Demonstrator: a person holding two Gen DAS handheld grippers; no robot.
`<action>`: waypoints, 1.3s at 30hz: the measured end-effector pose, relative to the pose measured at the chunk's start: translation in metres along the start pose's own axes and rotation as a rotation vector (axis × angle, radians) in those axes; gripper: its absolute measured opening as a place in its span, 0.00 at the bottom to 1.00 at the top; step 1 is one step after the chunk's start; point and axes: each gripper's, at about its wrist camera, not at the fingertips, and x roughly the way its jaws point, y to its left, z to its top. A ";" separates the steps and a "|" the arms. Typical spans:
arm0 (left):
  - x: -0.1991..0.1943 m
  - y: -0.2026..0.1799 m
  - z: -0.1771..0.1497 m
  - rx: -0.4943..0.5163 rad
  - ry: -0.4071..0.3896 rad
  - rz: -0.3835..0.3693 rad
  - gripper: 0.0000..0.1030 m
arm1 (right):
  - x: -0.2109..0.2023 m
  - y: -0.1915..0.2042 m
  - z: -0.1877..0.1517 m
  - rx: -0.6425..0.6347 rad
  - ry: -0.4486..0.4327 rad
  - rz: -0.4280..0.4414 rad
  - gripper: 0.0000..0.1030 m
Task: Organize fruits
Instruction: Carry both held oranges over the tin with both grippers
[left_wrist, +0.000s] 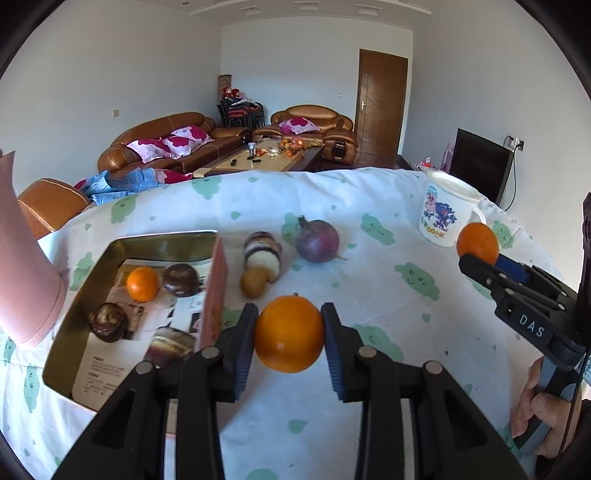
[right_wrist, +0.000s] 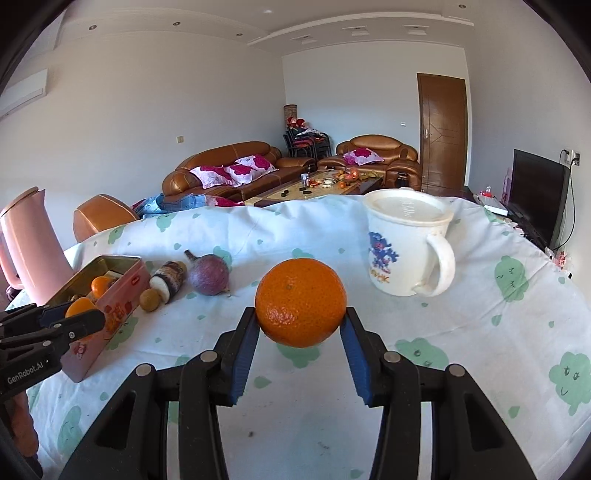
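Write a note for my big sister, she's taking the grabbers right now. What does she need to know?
Left gripper: shut on an orange, lifted beside the pink tin.
Right gripper: shut on another orange, held above the cloth near the white mug.
Done: the tin already holds a small orange and some dark round fruits.
Left: drop both oranges in the tin, then collect the purple fruit, the small brown fruit and the striped piece lying beside the tin.
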 end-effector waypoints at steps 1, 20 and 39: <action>-0.003 0.010 -0.002 -0.008 -0.005 0.008 0.35 | -0.001 0.007 -0.002 0.003 0.004 0.013 0.46; 0.003 0.133 -0.007 -0.145 -0.046 0.184 0.35 | 0.012 0.174 0.014 -0.097 -0.023 0.223 0.46; 0.032 0.143 -0.011 -0.161 0.054 0.246 0.35 | 0.107 0.235 0.026 -0.093 0.135 0.319 0.47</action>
